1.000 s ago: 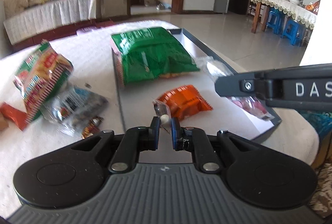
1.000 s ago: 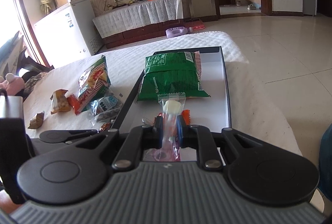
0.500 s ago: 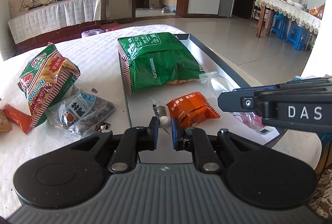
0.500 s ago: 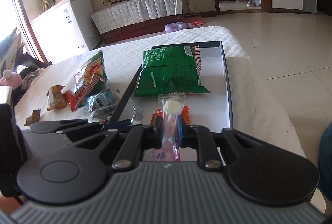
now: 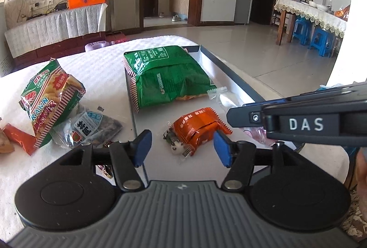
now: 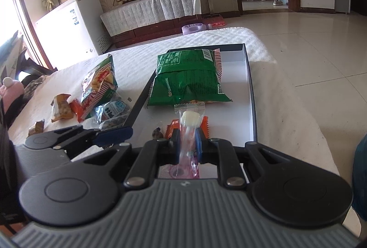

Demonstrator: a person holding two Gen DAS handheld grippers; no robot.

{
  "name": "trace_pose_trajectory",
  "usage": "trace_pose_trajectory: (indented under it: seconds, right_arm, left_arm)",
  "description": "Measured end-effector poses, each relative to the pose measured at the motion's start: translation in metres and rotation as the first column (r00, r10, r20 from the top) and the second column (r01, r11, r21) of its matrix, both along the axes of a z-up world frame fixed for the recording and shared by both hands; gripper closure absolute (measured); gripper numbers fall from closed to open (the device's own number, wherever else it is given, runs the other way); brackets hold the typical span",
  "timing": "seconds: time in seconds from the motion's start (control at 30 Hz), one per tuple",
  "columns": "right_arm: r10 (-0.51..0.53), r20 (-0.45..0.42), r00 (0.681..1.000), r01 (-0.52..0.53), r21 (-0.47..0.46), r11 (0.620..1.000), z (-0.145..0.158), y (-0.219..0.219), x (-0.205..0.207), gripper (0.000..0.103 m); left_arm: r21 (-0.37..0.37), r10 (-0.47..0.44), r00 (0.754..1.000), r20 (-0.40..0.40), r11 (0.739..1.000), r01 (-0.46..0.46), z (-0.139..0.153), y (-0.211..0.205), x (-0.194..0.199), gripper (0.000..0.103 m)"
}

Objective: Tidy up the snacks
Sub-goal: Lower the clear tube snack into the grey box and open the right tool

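My left gripper (image 5: 182, 144) hangs low over the near end of the grey tray (image 5: 229, 71), its jaws opening. A small wrapped candy (image 5: 176, 144) lies loose on the tray between the blue pads, untouched, against an orange packet (image 5: 197, 126). My right gripper (image 6: 187, 140) is shut on a clear-wrapped white sweet on a stick (image 6: 189, 119), held above the same tray end (image 6: 248, 78). A big green snack bag (image 5: 167, 75) fills the tray's far half. Right of the orange packet, the right gripper's fingers (image 5: 243, 114) reach in from the side.
On the white cloth left of the tray lie a prawn cracker bag (image 5: 50, 96), a clear packet of dark snacks (image 5: 91, 128), a small red-orange packet (image 5: 18, 140) and loose sweets. The table edge drops to tiled floor on the right (image 6: 309, 87).
My left jaws have gone from shut on the small candy to wide apart, and the candy now lies on the tray by the orange packet. The right gripper holds still.
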State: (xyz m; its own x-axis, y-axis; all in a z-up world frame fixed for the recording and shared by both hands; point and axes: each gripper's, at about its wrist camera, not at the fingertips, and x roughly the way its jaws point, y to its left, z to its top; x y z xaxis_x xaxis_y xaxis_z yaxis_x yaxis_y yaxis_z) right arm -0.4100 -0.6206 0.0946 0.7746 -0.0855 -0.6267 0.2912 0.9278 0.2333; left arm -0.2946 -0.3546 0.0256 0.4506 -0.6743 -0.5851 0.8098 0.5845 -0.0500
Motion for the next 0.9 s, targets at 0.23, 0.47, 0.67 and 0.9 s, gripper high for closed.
trace_pose_trajectory:
  seconds: [0.23, 0.47, 0.67, 0.9]
  right_arm:
    - [-0.005, -0.010, 1.000, 0.005, 0.002, 1.000, -0.004, -0.002, 0.003, 0.086]
    - [0.000, -0.029, 1.000, 0.000, -0.002, 1.000, -0.009, 0.000, 0.012, 0.086]
    - [-0.003, -0.056, 0.998, 0.003, -0.005, 1.000, -0.015, -0.001, 0.022, 0.086]
    - [-0.011, -0.074, 0.997, 0.010, -0.010, 1.000, -0.020, -0.001, 0.028, 0.084]
  left_arm:
    - [-0.018, -0.002, 1.000, 0.017, 1.000, 0.002, 0.009, 0.012, -0.004, 0.027]
    - [-0.015, 0.039, 0.999, 0.025, 0.999, -0.038, 0.012, 0.028, 0.003, 0.023]
    - [-0.014, 0.054, 0.998, 0.029, 0.998, -0.053, 0.015, 0.039, 0.007, 0.019]
    - [-0.012, 0.064, 0.997, 0.031, 0.998, -0.064, 0.015, 0.047, 0.008, 0.018]
